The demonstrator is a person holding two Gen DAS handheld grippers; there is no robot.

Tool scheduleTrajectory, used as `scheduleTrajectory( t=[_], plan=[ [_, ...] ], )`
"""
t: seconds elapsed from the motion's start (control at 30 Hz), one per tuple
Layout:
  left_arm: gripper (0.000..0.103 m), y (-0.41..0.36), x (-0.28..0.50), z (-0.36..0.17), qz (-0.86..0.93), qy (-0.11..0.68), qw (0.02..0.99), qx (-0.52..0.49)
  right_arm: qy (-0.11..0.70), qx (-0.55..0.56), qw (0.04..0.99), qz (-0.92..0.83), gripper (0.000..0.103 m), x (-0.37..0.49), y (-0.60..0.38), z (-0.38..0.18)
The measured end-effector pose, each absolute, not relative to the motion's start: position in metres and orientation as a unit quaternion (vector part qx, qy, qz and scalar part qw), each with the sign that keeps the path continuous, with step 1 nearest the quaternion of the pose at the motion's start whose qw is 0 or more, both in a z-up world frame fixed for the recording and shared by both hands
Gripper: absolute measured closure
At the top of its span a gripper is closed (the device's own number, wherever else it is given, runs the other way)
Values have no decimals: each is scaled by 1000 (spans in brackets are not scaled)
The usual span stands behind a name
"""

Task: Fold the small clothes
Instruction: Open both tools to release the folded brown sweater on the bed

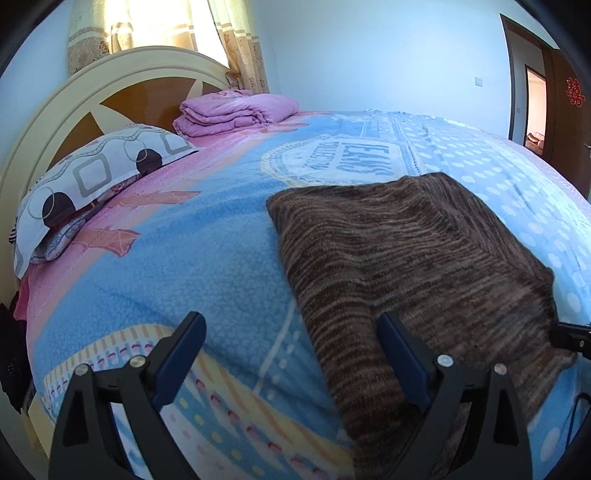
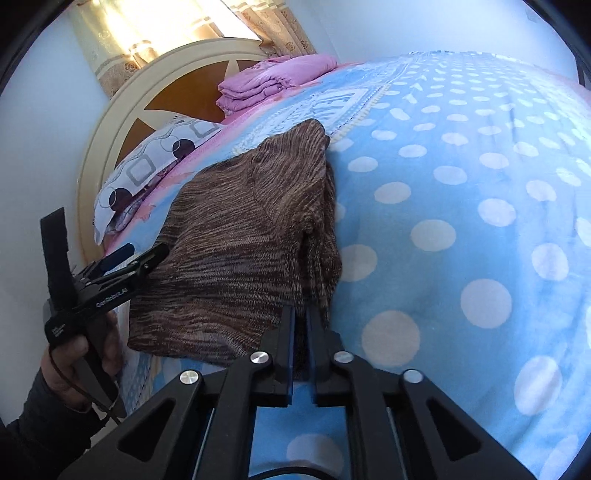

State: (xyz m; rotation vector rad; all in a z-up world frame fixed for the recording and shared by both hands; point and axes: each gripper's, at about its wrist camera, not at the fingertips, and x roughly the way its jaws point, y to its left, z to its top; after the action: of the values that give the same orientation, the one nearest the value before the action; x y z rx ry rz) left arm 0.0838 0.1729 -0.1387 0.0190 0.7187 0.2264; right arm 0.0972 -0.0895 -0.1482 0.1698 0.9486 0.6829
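Broadly, the blue fleece bedspread with white dots and pink border (image 2: 461, 206) fills both views, stretching ahead of both grippers to a cream and brown arched headboard (image 1: 110, 92) under sunlit patterned curtains (image 1: 155, 26). A brown open door (image 1: 565, 122) stands far right of the left gripper (image 1: 291, 363). On the bedspread lies the brown streaked knit garment (image 1: 406, 258), folded, its long axis running away from the grippers toward the headboard, its near hem closest to them. Bare bedspread lies wide to the right of the right gripper (image 2: 301, 343) and to the left of the left one. Beyond the garment sit a folded purple quilt (image 1: 236, 110) and a white pillow with grey squares and dark circles (image 1: 92, 184). The left gripper's jaws stand wide apart, its right finger over the garment's left edge, nothing gripped. The right gripper's jaws are nearly together, pinching the garment's near right corner.
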Motion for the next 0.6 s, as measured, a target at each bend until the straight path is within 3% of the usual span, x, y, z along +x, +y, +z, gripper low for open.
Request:
scheduleTrajectory(
  t=[0.07,0.27,0.4,0.6],
  plan=[
    [6,171,71,-131,105,351,930,15,450,74,836,305,68,89,-92,-141],
    [1,161,27,-101,87,321,943,33,403,80,860,302,65,52,-106,-113],
    [1,150,20,-88,74,307,948,31,360,71,881,298,54,32,-113,-87],
    [1,133,14,-77,54,299,952,39,328,64,895,295,51,16,-119,-68]
  ],
)
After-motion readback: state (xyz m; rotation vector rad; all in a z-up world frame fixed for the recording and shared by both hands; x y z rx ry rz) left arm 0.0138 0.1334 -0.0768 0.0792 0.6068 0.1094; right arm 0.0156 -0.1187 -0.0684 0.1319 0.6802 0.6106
